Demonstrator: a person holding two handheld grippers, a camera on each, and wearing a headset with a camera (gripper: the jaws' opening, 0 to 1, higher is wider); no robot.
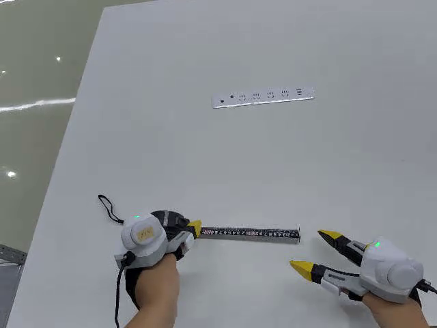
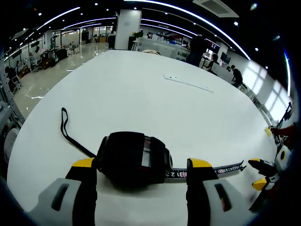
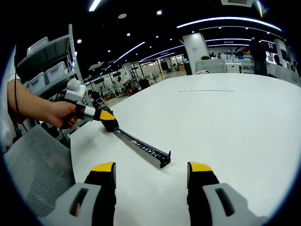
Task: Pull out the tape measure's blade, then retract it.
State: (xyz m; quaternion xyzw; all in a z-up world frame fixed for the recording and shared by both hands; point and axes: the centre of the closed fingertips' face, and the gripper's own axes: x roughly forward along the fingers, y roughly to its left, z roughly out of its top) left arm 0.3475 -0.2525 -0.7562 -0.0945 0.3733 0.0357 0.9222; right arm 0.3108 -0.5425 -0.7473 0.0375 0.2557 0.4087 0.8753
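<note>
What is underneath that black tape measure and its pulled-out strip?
Bare white table. The blade lies flat on it, and the tape measure's case sits on it between the left tongs. The spot directly beneath the case is covered, so that cannot be seen.

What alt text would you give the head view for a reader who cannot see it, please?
On a white table, the left gripper, jaws open, straddles a black tape measure whose blade lies pulled out toward the open right gripper, clear of its tip. A white power strip lies farther back.
</note>
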